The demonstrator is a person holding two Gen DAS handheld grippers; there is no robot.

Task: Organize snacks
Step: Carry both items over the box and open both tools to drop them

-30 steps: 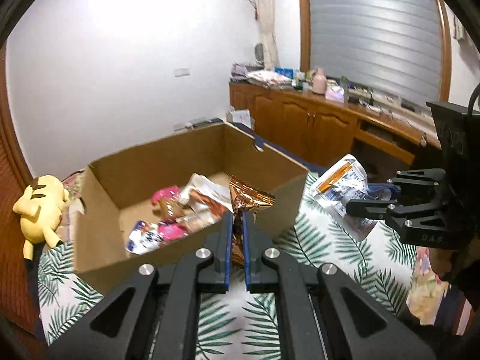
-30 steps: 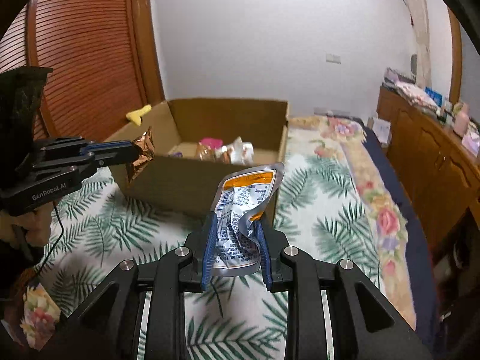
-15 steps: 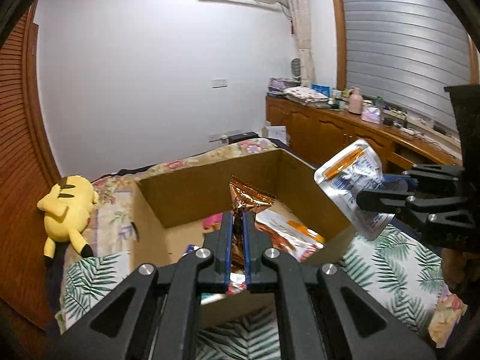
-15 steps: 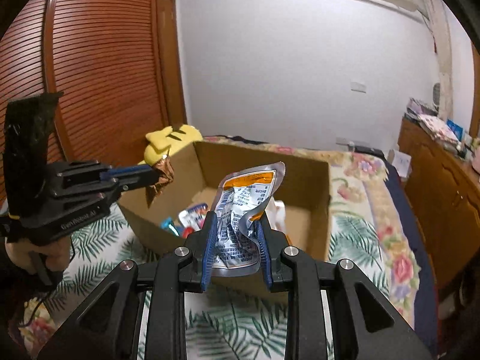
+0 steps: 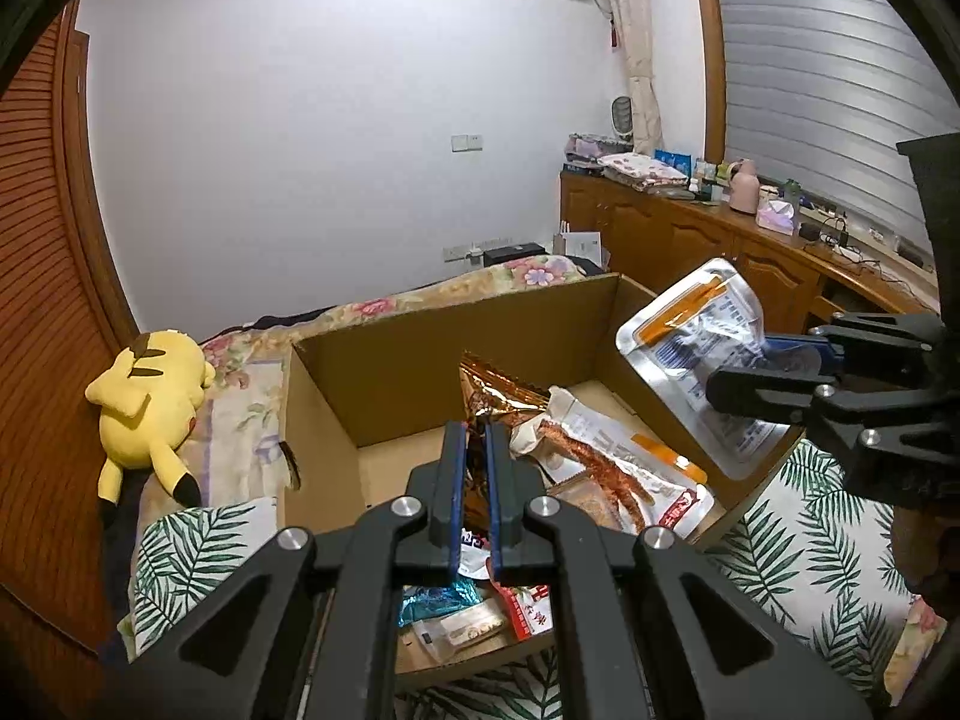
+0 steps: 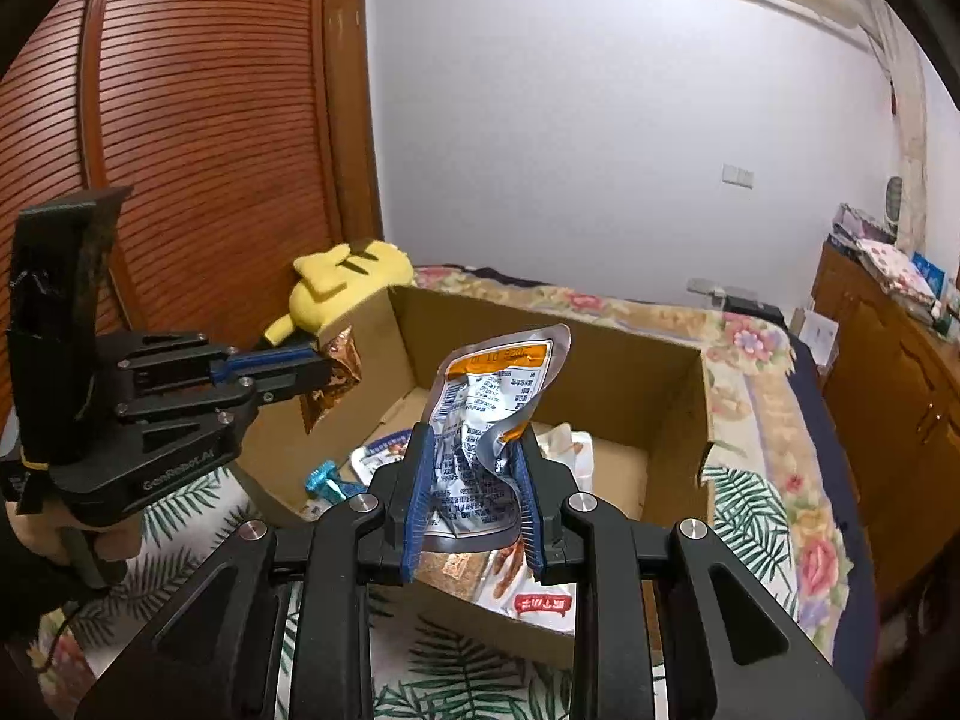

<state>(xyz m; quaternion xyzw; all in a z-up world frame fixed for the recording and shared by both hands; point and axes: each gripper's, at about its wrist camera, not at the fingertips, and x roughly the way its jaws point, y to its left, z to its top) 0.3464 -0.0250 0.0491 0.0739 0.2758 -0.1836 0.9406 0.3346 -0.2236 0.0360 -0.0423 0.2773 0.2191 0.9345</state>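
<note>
An open cardboard box (image 5: 456,324) stands on the bed and holds several snack packets (image 5: 612,468). My left gripper (image 5: 474,438) is shut on a copper foil packet (image 5: 498,390) and holds it above the box's near part. It also shows in the right wrist view (image 6: 312,369) at the box's left wall, with the copper packet (image 6: 336,372). My right gripper (image 6: 471,450) is shut on a crumpled silver pouch with an orange band (image 6: 492,402), over the box (image 6: 636,360). In the left wrist view that pouch (image 5: 696,348) hangs over the box's right wall.
A yellow plush toy (image 5: 144,384) lies left of the box by the slatted wooden door (image 6: 198,138). A leaf-print cover (image 5: 798,540) lies on the bed around the box. A wooden cabinet (image 5: 690,240) with clutter on top runs along the right wall.
Both grippers have moved forward and up, from beside the box's front to over its inside. Each still grips its packet.
</note>
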